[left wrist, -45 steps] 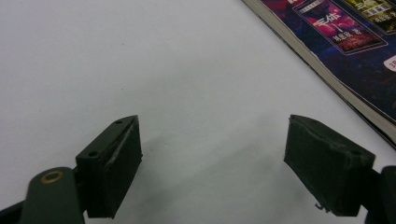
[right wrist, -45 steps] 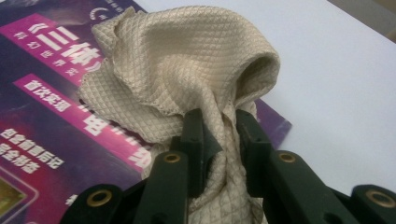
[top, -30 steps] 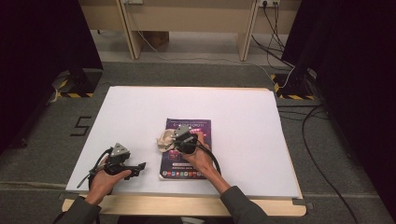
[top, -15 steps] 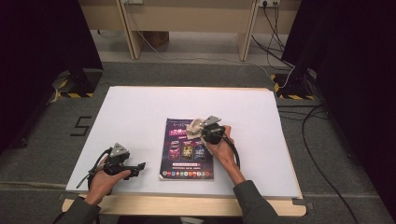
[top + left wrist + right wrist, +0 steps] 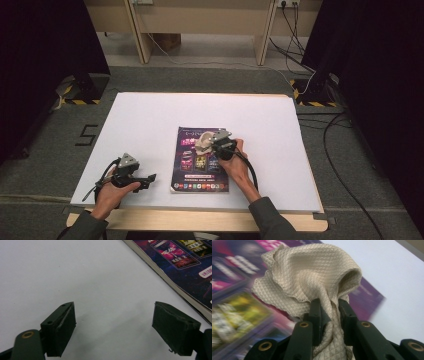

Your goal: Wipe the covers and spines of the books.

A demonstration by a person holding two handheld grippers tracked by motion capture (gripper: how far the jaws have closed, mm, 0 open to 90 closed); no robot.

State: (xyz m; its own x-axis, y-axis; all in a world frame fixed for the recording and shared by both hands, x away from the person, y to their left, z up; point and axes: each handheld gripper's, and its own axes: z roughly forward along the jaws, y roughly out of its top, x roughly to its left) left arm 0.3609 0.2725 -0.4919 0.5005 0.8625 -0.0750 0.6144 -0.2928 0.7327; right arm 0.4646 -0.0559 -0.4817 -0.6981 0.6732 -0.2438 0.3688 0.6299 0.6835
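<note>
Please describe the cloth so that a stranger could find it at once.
On the white table lies a purple magazine. Over its upper right part, the right gripper pinches a bunched beige cloth with a quilted diamond weave, the one soft, pale thing there.

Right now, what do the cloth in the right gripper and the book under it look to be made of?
Cloth: beige woven fabric, matte, likely microfibre; diamond-grid texture, soft folds. Book: paper, probably glossy printed cover; stacked page edges show along its side.
</note>
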